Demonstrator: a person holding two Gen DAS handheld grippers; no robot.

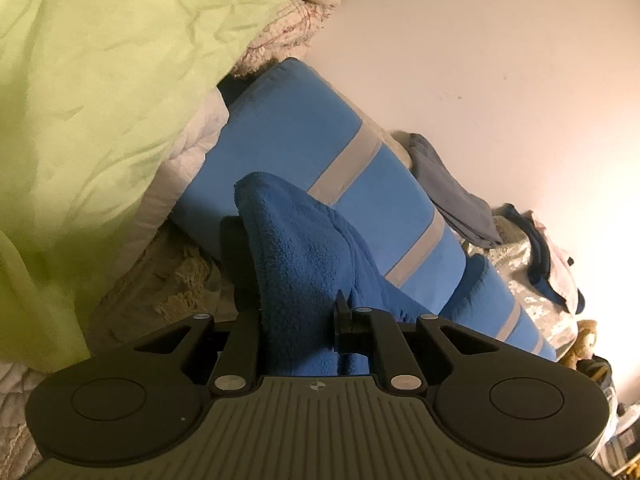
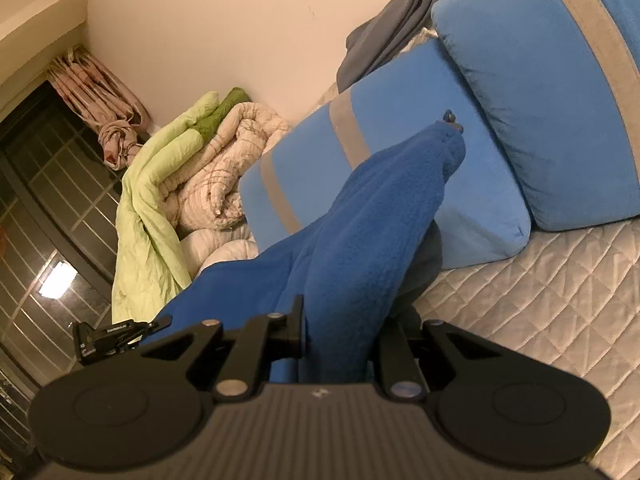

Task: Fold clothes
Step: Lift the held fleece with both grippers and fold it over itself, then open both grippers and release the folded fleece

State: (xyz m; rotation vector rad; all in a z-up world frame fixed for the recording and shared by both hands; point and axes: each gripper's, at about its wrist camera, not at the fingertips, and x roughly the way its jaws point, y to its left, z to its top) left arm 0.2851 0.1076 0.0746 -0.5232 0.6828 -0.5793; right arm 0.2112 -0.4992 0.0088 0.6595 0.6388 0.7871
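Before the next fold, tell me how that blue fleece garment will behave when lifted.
Probably floppy: the blue fleece garment bunches and drapes limply out of both sets of jaws. Likely light for its bulk, since small pinches hold it up. Its fuzzy pile should resist slipping, though loose ends will probably sag and trail over the quilted bed.

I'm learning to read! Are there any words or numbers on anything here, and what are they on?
White print on the black clamp by the right gripper: too small and blurred to read.
Small round mark on each gripper's body: a symbol, not letters.
Blue fleece garment, pillows, blankets: no words.
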